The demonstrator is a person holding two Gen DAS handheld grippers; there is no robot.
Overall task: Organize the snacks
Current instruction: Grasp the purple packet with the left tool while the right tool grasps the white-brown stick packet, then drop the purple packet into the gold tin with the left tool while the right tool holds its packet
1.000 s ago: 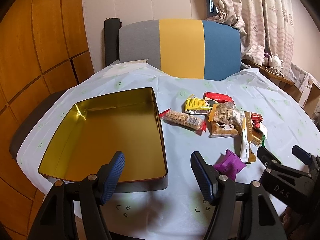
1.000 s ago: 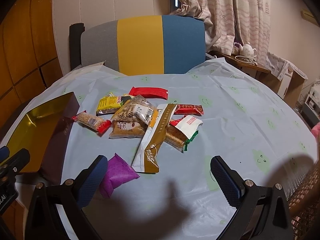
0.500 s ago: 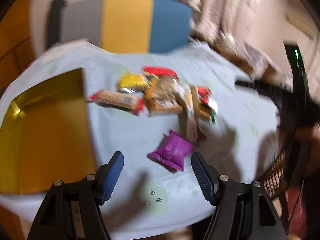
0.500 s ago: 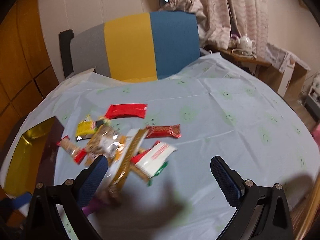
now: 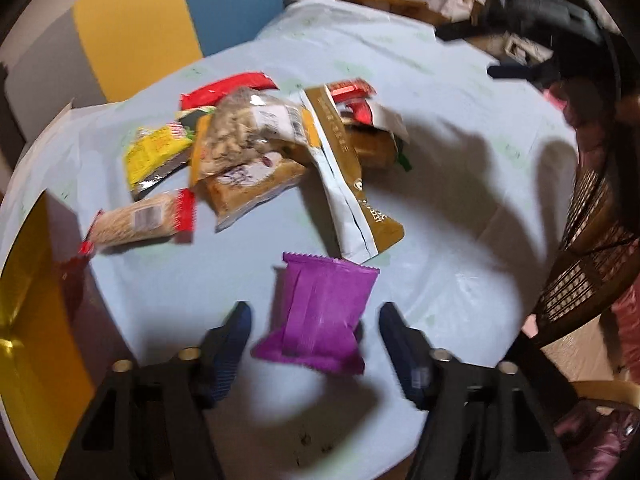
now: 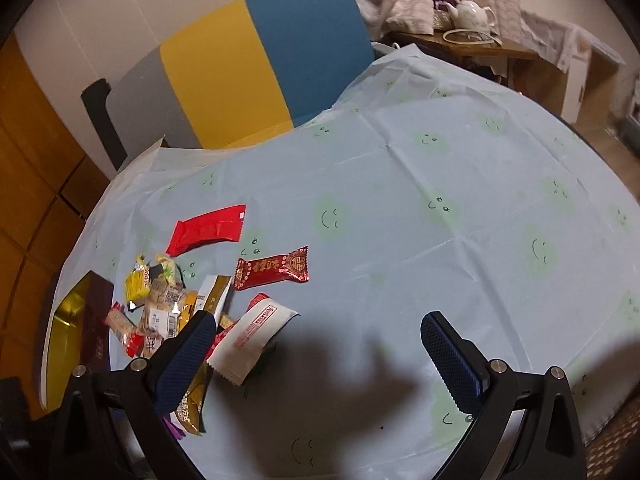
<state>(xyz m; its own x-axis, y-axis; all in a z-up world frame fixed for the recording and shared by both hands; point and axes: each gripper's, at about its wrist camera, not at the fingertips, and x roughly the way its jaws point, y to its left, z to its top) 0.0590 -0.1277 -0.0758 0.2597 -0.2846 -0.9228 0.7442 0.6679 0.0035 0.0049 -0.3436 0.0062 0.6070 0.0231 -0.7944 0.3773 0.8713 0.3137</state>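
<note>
A round table under a pale blue smiley-print cloth (image 6: 460, 216) stood before a grey, yellow and blue chair (image 6: 256, 68). The left gripper (image 5: 314, 322) pointed down over a purple snack packet (image 5: 318, 314); its jaws had just been closing, the packet between them, a gap visible on each side. The snack pile (image 5: 260, 148) lay beyond, the gold tin (image 5: 28, 320) at left. The right gripper (image 6: 316, 346) hung open over bare cloth.
</note>
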